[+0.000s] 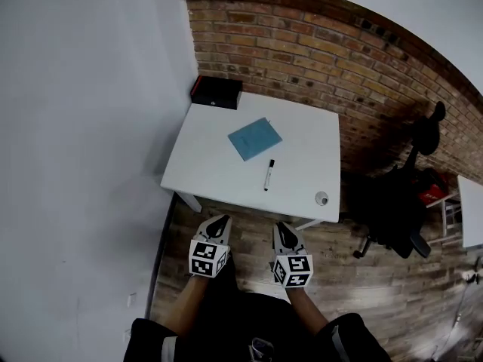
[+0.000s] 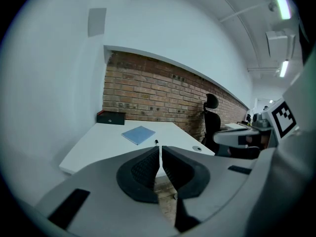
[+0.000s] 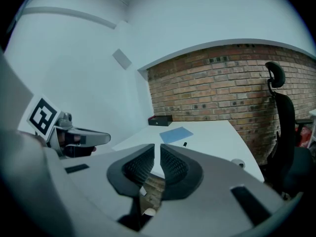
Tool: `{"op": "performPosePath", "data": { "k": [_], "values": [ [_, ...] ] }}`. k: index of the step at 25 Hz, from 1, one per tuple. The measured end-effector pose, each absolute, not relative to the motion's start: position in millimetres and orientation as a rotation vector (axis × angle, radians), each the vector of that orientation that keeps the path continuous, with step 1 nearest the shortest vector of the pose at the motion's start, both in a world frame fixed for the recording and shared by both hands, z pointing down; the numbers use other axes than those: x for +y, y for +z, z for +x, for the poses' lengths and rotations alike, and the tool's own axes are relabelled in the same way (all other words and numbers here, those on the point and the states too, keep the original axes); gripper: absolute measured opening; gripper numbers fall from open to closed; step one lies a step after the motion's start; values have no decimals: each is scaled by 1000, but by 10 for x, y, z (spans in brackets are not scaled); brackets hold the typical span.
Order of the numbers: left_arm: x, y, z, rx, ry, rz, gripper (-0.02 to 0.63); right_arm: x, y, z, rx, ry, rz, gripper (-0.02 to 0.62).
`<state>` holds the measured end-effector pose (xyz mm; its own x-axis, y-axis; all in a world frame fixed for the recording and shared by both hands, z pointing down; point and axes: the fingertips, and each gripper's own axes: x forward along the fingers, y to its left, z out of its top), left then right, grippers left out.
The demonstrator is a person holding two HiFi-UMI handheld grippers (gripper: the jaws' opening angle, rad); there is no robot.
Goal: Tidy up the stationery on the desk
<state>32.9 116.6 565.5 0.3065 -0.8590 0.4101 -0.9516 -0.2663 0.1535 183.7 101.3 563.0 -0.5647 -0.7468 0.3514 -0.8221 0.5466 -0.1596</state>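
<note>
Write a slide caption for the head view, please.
Left gripper and right gripper, shut, face a desk with notebook, pen, box.

Head view steeply down on the desk (image 1: pixel 302 134), both gripper views low, facing it — desk shared.

I see a red-brown brick wall (image 1: pixel 302 44) at the back, meeting a plain white painted wall (image 1: pixel 75 127) on the left. A brown wooden plank floor (image 1: pixel 249 232) runs below. A black high-backed office chair (image 1: pixel 392 202) stands at the right, near the brick. Just beside it is a red object (image 1: pixel 432 194), too small to identify. A grey rectangular plate (image 2: pixel 97 21) is fixed high on the white wall.
</note>
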Motion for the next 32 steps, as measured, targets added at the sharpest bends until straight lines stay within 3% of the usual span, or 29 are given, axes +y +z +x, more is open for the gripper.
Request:
{"op": "performPosePath", "data": {
  "k": [16, 32],
  "values": [
    [-922, 5663, -672, -1442, 374, 2294, 28, -891, 5578, 806, -2409, 506, 1477, 26],
    [-1476, 5900, -1377, -1370, 413, 2260, 29, -1625, 5898, 10, -2358, 575, 1452, 26]
  ]
}}
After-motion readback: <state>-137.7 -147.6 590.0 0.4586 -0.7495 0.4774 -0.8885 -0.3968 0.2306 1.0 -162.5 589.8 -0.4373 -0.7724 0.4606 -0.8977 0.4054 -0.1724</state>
